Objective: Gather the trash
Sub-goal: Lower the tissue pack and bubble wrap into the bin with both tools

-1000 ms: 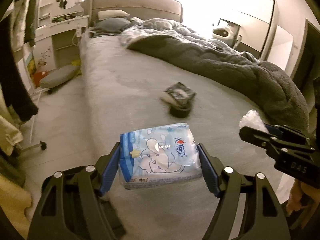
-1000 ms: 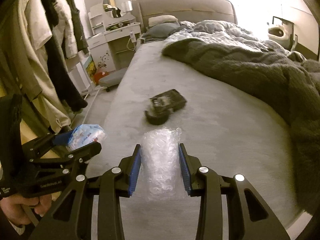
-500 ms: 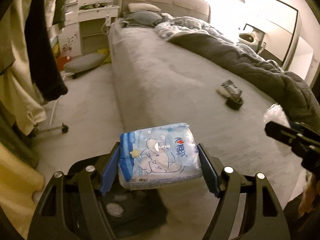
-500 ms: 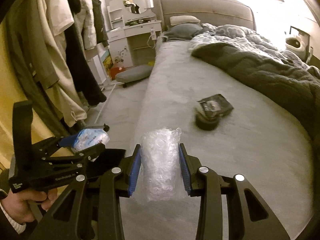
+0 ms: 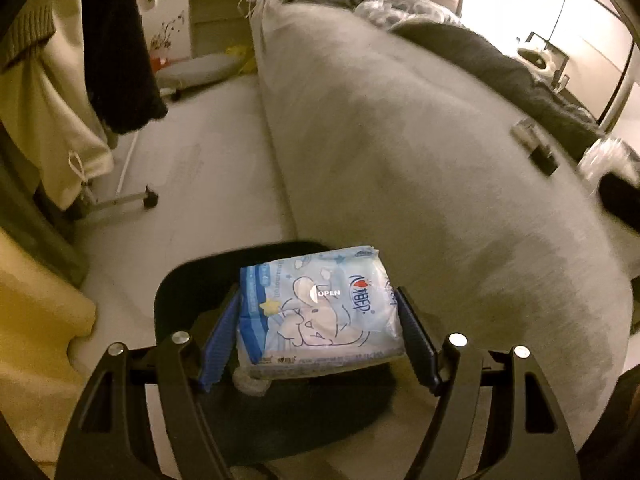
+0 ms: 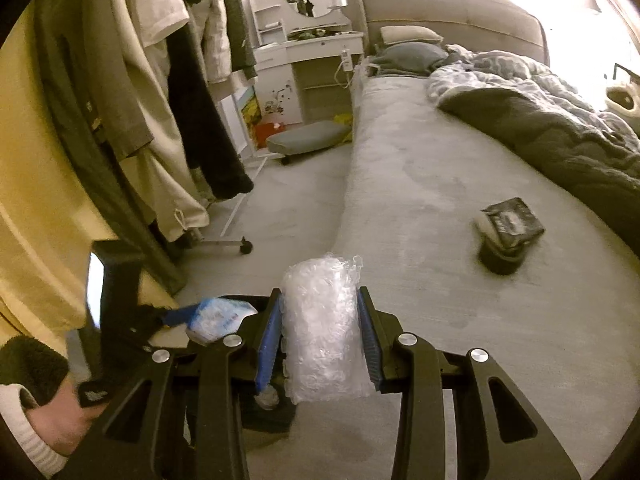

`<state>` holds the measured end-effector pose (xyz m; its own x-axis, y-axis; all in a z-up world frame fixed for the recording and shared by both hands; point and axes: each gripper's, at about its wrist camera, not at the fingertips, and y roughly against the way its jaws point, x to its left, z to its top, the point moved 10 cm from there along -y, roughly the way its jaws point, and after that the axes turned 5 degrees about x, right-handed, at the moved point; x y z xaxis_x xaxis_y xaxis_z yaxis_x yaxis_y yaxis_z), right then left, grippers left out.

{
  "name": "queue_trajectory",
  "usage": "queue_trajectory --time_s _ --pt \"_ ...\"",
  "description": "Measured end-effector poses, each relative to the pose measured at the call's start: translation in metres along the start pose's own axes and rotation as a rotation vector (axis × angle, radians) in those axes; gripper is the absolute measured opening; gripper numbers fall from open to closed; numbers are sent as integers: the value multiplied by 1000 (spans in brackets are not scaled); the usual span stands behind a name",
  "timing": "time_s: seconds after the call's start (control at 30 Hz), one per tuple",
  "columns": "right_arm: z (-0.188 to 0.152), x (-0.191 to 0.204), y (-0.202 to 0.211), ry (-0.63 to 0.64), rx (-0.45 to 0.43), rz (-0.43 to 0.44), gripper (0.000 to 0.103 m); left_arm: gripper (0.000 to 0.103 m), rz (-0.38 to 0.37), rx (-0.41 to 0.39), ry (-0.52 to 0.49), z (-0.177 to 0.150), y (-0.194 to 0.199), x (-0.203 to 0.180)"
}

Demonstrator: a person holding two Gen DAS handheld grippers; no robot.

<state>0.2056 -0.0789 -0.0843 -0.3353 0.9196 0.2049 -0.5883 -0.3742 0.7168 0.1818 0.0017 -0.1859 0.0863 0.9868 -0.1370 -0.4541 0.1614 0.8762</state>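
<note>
Two pieces of trash are riding in my tongs. The left tongs (image 5: 320, 340) are squeezing a blue tissue pack (image 5: 316, 312) from both sides, jaws standing wide. The right tongs (image 6: 320, 344) are pinching a roll of bubble wrap (image 6: 324, 328), jaws much closer together. The pack is hanging over a black bin (image 5: 192, 288) on the floor beside the bed (image 5: 400, 140). I am thinking I should get each piece right over the hole and low, then let go one at a time. The left view is showing the bin's dark mouth under the pack. The right view is showing another dark wrapper (image 6: 510, 224) lying on the bed, waiting for me.
</note>
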Motion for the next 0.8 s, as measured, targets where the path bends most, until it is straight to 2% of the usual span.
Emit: queue_trajectory --time_s 0.43,0.63,0.8 --pt "-5 38 -30 13 56 78 37 76 46 230 58 -64 -59 44" --pt "-11 48 -45 24 96 90 37 78 36 290 84 -84 -72 53" --pt "-20 52 -61 28 141 87 37 89 41 287 98 -88 -65 58"
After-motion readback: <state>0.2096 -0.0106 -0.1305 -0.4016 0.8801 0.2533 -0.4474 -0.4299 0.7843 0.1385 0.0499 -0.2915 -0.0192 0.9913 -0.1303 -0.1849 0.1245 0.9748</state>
